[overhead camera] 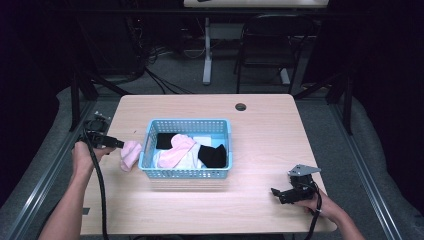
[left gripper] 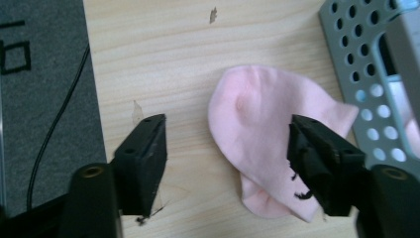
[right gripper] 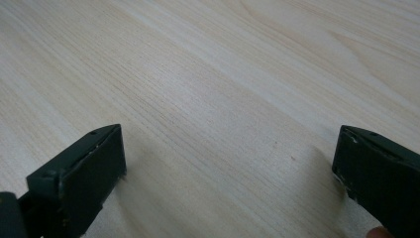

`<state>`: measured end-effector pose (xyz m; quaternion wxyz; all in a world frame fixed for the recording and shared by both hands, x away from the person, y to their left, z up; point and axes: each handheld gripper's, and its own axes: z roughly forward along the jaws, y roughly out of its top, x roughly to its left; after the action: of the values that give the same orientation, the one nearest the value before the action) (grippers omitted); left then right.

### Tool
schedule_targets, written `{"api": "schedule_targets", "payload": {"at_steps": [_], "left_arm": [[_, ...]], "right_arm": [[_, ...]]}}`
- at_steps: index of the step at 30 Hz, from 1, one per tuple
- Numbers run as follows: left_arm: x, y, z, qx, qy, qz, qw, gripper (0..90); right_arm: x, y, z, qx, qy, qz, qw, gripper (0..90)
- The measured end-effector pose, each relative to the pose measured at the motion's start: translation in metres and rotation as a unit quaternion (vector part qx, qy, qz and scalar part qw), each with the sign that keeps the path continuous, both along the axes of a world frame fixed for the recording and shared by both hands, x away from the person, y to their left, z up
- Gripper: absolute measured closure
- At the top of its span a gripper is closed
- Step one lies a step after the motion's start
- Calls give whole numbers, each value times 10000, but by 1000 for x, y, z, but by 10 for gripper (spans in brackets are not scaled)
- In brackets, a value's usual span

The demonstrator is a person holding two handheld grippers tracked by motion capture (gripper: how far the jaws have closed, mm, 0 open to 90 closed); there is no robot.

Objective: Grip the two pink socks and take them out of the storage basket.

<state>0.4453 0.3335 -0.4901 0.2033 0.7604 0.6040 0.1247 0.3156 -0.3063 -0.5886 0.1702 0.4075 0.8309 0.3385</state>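
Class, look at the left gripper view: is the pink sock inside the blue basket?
No, the pink sock lies on the wooden table beside the basket.

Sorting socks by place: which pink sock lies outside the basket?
The pale pink sock on the wooden table, left of the blue plastic basket; the other pink sock lies inside.

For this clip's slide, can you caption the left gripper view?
Open left claw over a pink sock lying flat on the wooden table, beside the perforated basket.

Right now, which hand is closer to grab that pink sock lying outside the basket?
Left. The left gripper hangs open right over the pink sock beside the blue basket. The right gripper sits far off over bare table.
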Motion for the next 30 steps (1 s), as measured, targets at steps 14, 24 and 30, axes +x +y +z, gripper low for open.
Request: {"api": "schedule_targets", "payload": {"at_steps": [14, 24, 30], "left_arm": [[-13, -19, 39, -100, -525, -477, 9974, 143], [-14, -51, 55, -94, -731, -872, 9935, 93], [-10, -78, 57, -134, -770, -1220, 9894, 59]], "right_arm": [[0, 0, 0, 0, -1, -2, 10000, 0], [0, 0, 0, -1, 1, -8, 10000, 0], [0, 0, 0, -1, 0, -9, 10000, 0]]}}
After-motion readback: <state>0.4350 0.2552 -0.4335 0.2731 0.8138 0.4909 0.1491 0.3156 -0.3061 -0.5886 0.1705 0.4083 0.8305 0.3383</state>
